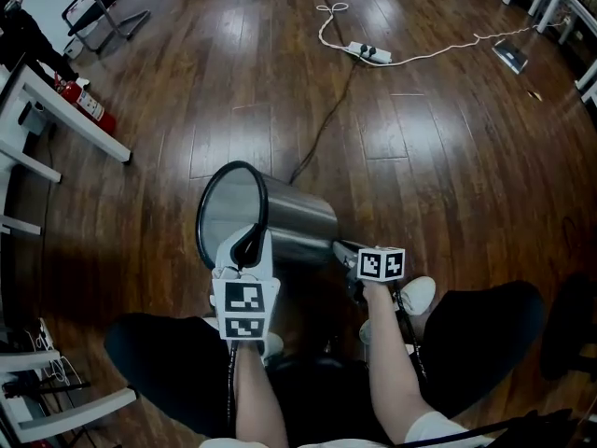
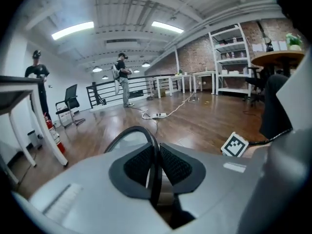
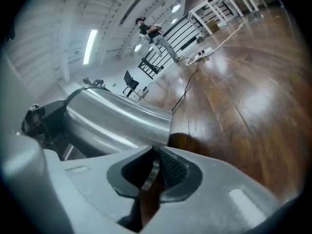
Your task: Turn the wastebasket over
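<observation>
Two claws, one wastebasket [image 1: 300, 215], and both have a bite. The left claw [image 1: 245, 247] is pinched narrow on the black rim [image 2: 144, 131] of the mouth, with the rim running straight down between its pads. The right claw [image 1: 345, 252] is nipped just as tight on the thin metal edge [image 3: 151, 172] at the base end. The steel bin lies tipped on its side just in front of the person's knees, mouth towards the left of the head view, base to the right, over the wooden floor [image 1: 429, 157]. Whether it is touching the boards I cannot tell.

This looks like mid-turn. To finish cleanly, both hands should rotate together about the bin's middle, one end rising as the other sinks. Both grips are on thin, slick edges, so squeeze firmly and go smoothly, since a jerk could let the metal slide out. Bring it down level so it does not clatter or roll away.
</observation>
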Action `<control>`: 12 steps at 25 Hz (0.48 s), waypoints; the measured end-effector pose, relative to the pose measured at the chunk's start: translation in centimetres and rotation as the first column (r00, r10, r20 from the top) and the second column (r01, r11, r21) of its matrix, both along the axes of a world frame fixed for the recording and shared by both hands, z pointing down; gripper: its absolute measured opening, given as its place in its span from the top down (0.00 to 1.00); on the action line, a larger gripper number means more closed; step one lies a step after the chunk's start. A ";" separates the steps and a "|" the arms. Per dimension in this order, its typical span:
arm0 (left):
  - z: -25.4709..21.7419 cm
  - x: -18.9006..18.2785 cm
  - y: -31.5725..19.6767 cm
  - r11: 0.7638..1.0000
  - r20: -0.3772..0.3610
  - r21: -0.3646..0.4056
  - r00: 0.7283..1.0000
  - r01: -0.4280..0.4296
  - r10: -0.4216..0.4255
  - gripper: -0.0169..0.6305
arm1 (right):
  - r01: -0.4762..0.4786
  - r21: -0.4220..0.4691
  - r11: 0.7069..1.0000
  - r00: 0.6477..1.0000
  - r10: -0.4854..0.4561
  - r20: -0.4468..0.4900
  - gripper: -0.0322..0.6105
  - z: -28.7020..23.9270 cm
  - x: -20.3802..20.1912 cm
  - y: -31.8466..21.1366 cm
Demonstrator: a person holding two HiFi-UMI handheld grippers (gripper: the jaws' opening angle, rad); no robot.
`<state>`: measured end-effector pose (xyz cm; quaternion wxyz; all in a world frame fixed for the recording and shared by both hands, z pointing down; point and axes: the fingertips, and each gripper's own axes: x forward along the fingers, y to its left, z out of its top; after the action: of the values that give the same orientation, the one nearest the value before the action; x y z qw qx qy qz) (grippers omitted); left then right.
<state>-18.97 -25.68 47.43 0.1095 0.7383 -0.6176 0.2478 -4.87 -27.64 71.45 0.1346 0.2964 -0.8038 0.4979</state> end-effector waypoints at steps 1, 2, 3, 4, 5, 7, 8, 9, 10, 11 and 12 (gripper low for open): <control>0.5 1.6 -0.1 0.999 0.005 -0.009 0.999 -0.046 0.046 0.87 | -0.036 -0.011 0.999 0.999 0.036 0.009 0.92 1.4 -0.1 0.1; 1.1 3.6 -0.1 0.995 0.013 -0.020 0.995 -0.098 0.098 0.88 | -0.063 -0.026 0.998 0.998 0.063 0.003 0.94 2.7 0.0 0.4; 1.9 5.6 0.0 0.987 0.035 -0.037 0.987 -0.154 0.155 0.88 | -0.079 -0.045 0.996 0.997 0.078 -0.015 0.95 4.1 0.4 0.9; 3.0 7.8 0.2 0.975 0.076 -0.062 0.973 -0.213 0.217 0.88 | -0.090 -0.066 0.994 0.996 0.088 -0.035 0.95 5.2 0.9 1.3; 4.3 10.0 0.5 0.958 0.130 -0.096 0.951 -0.271 0.282 0.89 | -0.109 -0.085 0.990 0.993 0.105 -0.049 0.93 6.0 1.6 1.6; 7.3 13.7 1.4 0.921 0.257 -0.152 0.885 -0.359 0.387 0.89 | -0.178 -0.094 0.979 0.983 0.173 -0.065 0.90 6.6 3.3 1.6; 8.4 14.7 1.7 0.914 0.333 -0.147 0.851 -0.379 0.406 0.89 | -0.215 -0.068 0.974 0.975 0.210 -0.077 0.89 6.4 4.3 1.2; 8.9 15.3 1.7 0.913 0.406 -0.121 0.820 -0.390 0.404 0.90 | -0.243 -0.024 0.970 0.966 0.240 -0.093 0.89 5.9 5.3 0.5; 9.1 15.4 1.6 0.912 0.453 -0.096 0.798 -0.400 0.398 0.89 | -0.259 0.026 0.966 0.960 0.260 -0.106 0.89 5.2 6.2 -0.2; 9.0 15.4 1.4 0.910 0.464 -0.084 0.792 -0.407 0.397 0.89 | -0.264 0.073 0.962 0.956 0.270 -0.111 0.89 4.4 6.8 -0.9; 8.9 15.4 1.3 0.909 0.452 -0.082 0.797 -0.410 0.400 0.89 | -0.261 0.113 0.959 0.956 0.273 -0.106 0.89 3.4 7.1 -1.4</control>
<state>-3.53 -24.39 56.35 -0.1022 0.7744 -0.4560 0.4265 2.22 -29.07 74.87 0.0996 0.4378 -0.7703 0.4528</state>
